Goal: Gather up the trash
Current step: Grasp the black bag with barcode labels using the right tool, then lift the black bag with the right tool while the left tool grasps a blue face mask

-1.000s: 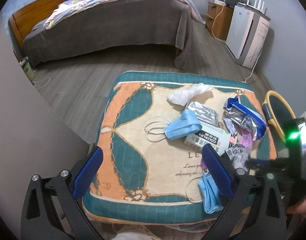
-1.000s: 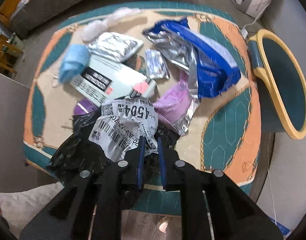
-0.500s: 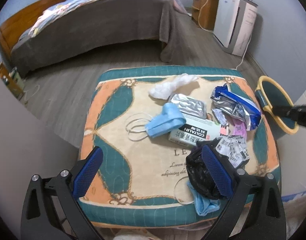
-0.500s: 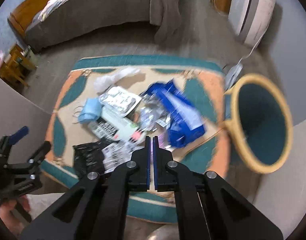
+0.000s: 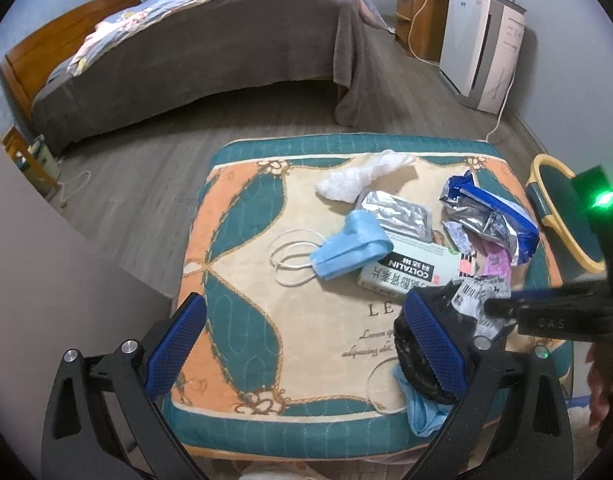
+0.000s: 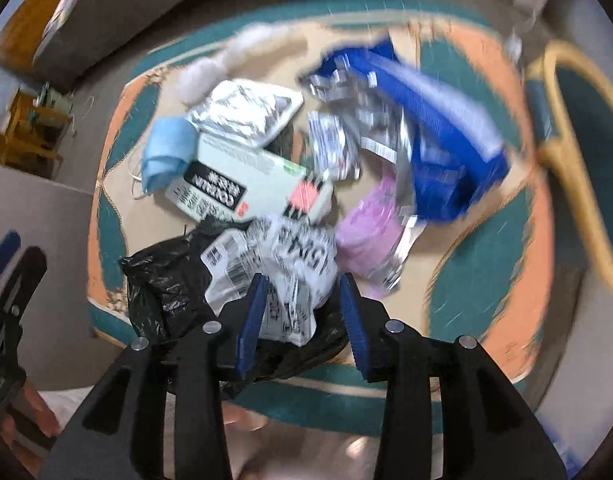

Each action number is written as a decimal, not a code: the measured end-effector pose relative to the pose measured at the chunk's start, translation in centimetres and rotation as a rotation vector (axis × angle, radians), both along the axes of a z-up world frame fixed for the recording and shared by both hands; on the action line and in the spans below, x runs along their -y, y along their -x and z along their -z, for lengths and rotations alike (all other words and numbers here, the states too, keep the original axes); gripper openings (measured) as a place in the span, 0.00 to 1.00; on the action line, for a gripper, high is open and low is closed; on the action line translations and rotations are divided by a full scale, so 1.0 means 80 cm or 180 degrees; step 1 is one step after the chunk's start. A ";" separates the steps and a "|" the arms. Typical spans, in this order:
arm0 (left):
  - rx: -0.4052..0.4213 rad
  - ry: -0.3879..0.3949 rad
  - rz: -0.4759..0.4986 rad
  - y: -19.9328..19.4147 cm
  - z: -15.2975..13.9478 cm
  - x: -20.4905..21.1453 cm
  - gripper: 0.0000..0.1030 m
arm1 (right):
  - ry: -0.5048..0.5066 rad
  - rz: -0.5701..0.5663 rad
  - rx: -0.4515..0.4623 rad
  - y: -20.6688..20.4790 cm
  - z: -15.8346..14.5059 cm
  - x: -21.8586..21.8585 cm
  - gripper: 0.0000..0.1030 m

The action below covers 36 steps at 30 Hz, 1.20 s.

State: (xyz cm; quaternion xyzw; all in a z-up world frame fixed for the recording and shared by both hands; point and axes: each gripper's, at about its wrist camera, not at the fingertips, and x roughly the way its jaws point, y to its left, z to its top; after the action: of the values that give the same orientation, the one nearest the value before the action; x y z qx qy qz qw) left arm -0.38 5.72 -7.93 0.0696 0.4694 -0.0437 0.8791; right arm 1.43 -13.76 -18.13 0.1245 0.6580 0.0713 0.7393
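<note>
A black plastic bag (image 6: 166, 280) with a crumpled white shipping label (image 6: 290, 252) lies at the near right corner of the patterned cushion stool (image 5: 246, 240). My right gripper (image 6: 302, 284) points down over it. Its jaws are opening and straddle the label, and I see no pad pressing on it. In the left wrist view the right gripper (image 5: 492, 306) reaches in from the right onto that label (image 5: 478, 296). My left gripper (image 5: 304, 304) hangs open over the stool's near side with nothing between its fingers. A teal bin with a yellow rim (image 6: 566, 176) stands to the right of the stool.
More trash lies on the stool: a blue face mask (image 5: 350, 244), a white box (image 5: 406, 272), a silver pouch (image 5: 398, 212), a white tissue (image 5: 362, 176), a blue foil wrapper (image 5: 490, 220), a pink wrapper (image 5: 498, 260). A second mask (image 5: 422, 412) hangs over the front edge. A bed (image 5: 206, 60) stands beyond.
The right gripper, shut at the label a second ago, rose away shut and empty, then dropped back over the bag with its jaws apart. The left gripper stayed open.
</note>
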 end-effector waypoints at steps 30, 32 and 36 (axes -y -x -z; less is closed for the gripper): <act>-0.0381 0.0267 0.0535 -0.105 0.059 0.045 0.89 | 0.0481 0.0417 0.1105 -0.063 -0.129 0.115 0.07; -0.0431 0.0237 0.0606 -0.107 0.069 0.055 0.82 | 0.0489 0.0377 0.1090 -0.065 -0.125 0.113 0.07; -0.0600 0.0022 0.0732 -0.113 0.098 0.075 0.64 | 0.0507 0.0271 0.1126 -0.063 -0.127 0.109 0.07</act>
State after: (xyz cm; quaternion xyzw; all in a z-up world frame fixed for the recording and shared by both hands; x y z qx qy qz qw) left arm 8.67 -0.27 -15.78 0.1156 0.5387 -0.1521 0.8206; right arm 6.49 -22.44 -7.93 0.0788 0.5155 0.0085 0.8532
